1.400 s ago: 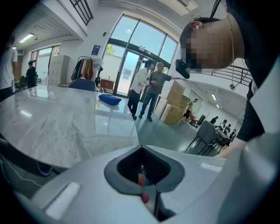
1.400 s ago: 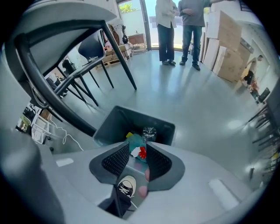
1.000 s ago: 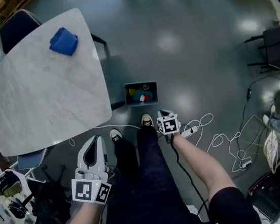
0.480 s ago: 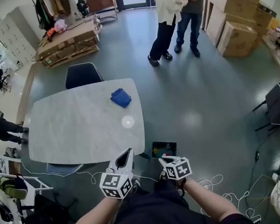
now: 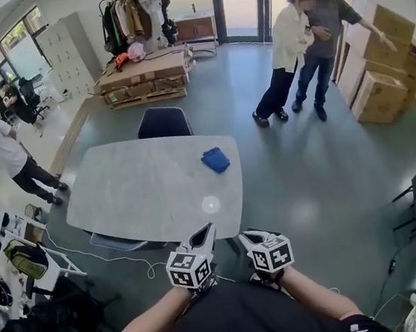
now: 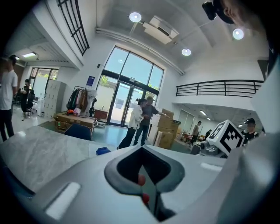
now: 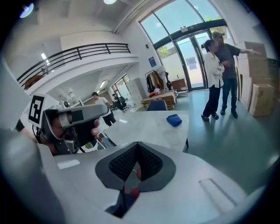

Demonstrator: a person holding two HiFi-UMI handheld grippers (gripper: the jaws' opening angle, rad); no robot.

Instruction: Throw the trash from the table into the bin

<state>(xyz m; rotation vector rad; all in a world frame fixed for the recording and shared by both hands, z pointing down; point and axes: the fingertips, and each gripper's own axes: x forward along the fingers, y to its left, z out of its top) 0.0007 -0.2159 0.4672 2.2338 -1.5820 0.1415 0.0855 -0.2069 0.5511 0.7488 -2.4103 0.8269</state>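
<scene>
One blue wad (image 5: 215, 160) lies alone near the bench's (image 5: 136, 197) 2 o'clock edge, well apart from both claws. Left claw (image 5: 205, 232) and right claw (image 7: 136, 158): closed, nothing held. Wad looks soft, light and crushable, so pinch across its middle.

Table (image 5: 121, 199): mid-floor, just beyond the two grippers.
Cloth: what looks like a folded cloth (image 5: 215, 160) lies on the table, near its far right corner.
Chair (image 5: 163, 122): behind the table, tucked against its far edge.
Pallet stack (image 5: 147, 82): farther back, beyond the chair.
Clothes rack (image 5: 135, 19): behind the pallet stack, by the back wall.
Two people (image 5: 303, 50): standing close together, behind and right of the table, well apart from it.
Boxes (image 5: 381, 63): piled at the right, just beside the two people.
Lone person (image 5: 4, 150): left of the table, well apart from it.
Left gripper (image 5: 204, 234), right gripper (image 5: 249, 236): side by side before the table's near right corner, the left one nearer the table.
</scene>
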